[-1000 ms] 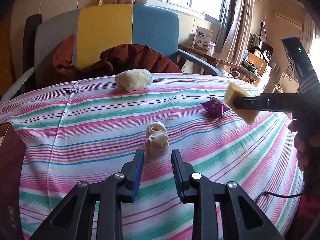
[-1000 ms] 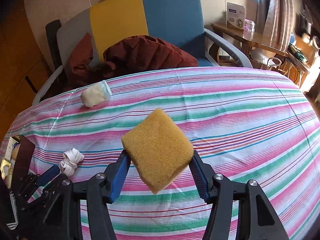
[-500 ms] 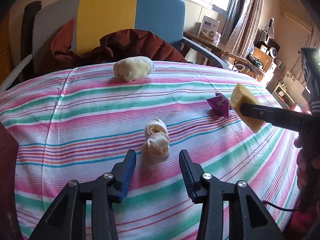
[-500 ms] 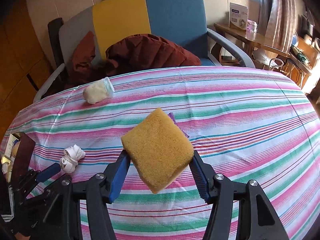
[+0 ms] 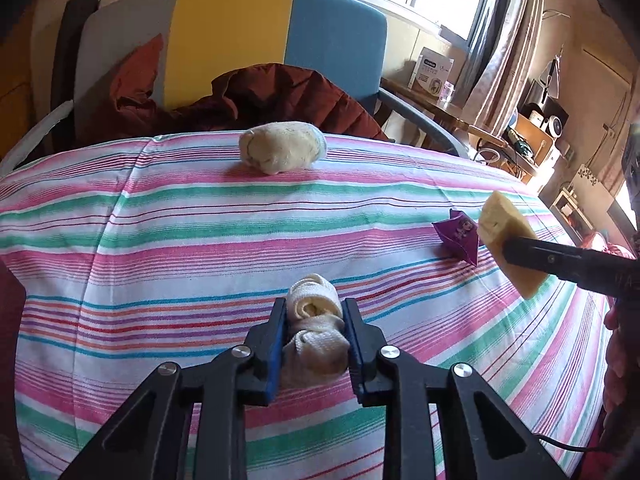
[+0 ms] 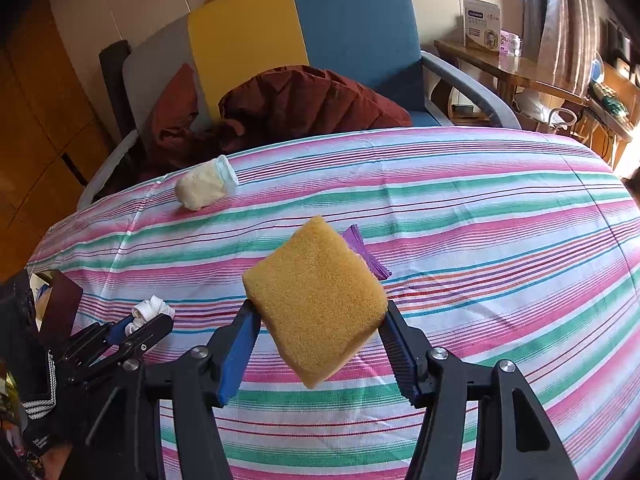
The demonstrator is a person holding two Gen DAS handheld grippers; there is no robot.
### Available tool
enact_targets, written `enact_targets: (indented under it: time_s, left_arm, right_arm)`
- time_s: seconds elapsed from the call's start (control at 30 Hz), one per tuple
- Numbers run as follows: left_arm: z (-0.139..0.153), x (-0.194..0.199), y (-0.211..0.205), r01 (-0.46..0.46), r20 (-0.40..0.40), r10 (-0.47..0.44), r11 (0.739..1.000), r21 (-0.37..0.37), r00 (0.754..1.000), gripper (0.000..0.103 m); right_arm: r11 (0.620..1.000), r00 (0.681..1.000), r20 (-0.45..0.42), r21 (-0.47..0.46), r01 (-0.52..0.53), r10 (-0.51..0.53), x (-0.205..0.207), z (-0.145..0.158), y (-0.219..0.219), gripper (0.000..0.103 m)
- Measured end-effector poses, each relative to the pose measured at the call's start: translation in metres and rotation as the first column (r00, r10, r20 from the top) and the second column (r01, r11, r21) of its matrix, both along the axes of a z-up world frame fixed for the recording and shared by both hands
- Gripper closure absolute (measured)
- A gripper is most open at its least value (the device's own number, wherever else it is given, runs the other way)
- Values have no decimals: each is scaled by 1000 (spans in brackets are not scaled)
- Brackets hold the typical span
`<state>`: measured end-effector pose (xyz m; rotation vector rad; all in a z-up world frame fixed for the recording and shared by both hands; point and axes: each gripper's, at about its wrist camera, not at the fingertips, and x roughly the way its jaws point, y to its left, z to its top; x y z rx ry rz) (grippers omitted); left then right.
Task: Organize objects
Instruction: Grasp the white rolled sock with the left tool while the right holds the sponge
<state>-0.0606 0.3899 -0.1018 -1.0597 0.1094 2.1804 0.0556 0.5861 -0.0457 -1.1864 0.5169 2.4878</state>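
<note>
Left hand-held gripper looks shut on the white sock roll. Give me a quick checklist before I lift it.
1. Left hand-held gripper shut on sock roll: ok, pads press both sides.
2. Whole roll between the pads: cannot tell; far coil sticks out past the tips.
3. Tablecloth not pinched: cannot tell, the roll hides it.
4. Right hand-held gripper holding sponge: ok, above the cloth.
5. Purple packet and second sock bundle apart from the roll: ok.
</note>
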Motion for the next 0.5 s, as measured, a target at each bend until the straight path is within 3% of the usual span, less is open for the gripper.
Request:
enact_targets:
  time_s: [0.13, 0.3, 0.5]
  left_arm:
    - [4, 13, -19, -13, -21, 13, 1000, 20, 1000, 77]
    - [12, 43, -39, 37, -64, -36, 999, 18, 997, 77]
    - [19, 63, -68, 51, -30, -49, 997, 57, 998, 77]
  right_arm:
    - [999, 999, -2, -9, -38, 38, -3, -2, -9, 42]
    - [996, 996, 13, 16, -87, 86, -8, -5, -22, 42]
    - [988, 989, 24, 47, -147, 146, -12, -9, -36, 42]
